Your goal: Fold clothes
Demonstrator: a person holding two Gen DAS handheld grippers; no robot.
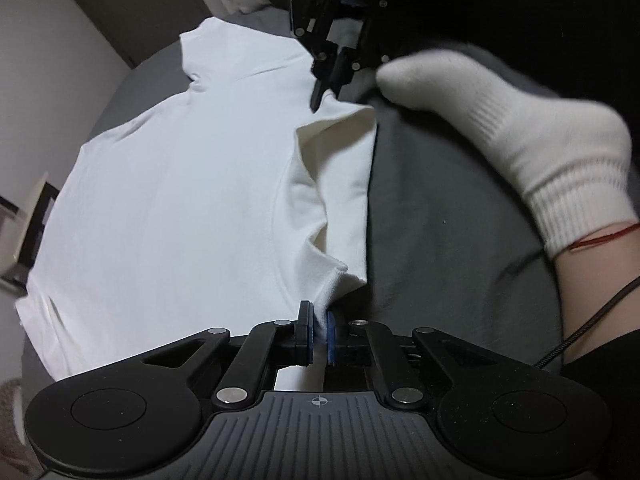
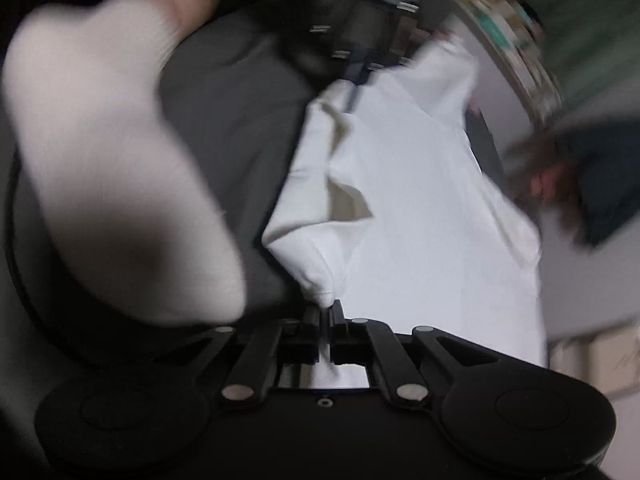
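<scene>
both tools pinched the white shirt: left tool and right tool; no writing was readable.

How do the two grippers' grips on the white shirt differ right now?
The left gripper has blue pads and pinches one end of the white shirt's lifted edge; the right gripper has black fingers and pinches the opposite end. The left wrist view is sharp, while the right wrist view is blurred. Both are shut on that same edge, above the grey sheet.

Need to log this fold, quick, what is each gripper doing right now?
Left gripper: closed, pinching the edge of the white shirt.
Right gripper: closed, pinching another part of the shirt's edge.
</scene>
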